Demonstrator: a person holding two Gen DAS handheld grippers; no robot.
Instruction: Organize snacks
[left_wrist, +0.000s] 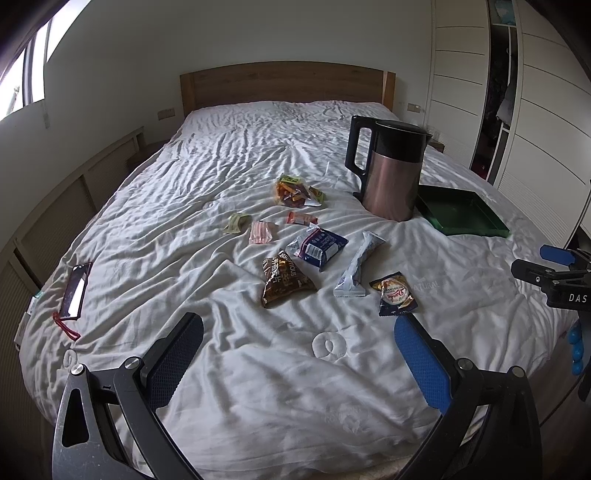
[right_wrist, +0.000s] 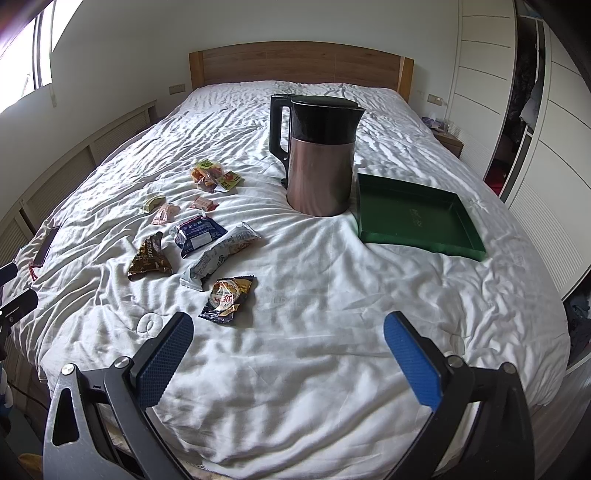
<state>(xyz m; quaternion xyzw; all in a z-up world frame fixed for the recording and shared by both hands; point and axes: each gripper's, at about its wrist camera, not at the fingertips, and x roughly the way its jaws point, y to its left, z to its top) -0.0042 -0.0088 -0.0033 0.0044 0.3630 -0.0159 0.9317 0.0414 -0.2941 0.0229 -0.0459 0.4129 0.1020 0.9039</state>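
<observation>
Several snack packets lie scattered on a white bedsheet: a brown pouch (left_wrist: 284, 277) (right_wrist: 149, 256), a dark blue packet (left_wrist: 318, 248) (right_wrist: 197, 232), a long silver-white bar (left_wrist: 356, 264) (right_wrist: 221, 254), a cookie packet (left_wrist: 394, 293) (right_wrist: 227, 299), and small candies (left_wrist: 295, 190) (right_wrist: 212, 175) farther back. A green tray (left_wrist: 469, 225) (right_wrist: 469, 247) sits empty to the right of a kettle. My left gripper (left_wrist: 299, 328) hovers open just short of the snacks. My right gripper (right_wrist: 288, 325) hangs open over bare sheet, the cookie packet near its left finger.
A copper-and-black kettle (left_wrist: 391, 173) (right_wrist: 317, 155) stands on the bed beside the tray. A phone with a red strap (left_wrist: 75, 288) lies near the left edge. A wooden headboard (left_wrist: 288, 83) is at the back, wardrobes (right_wrist: 535, 129) on the right.
</observation>
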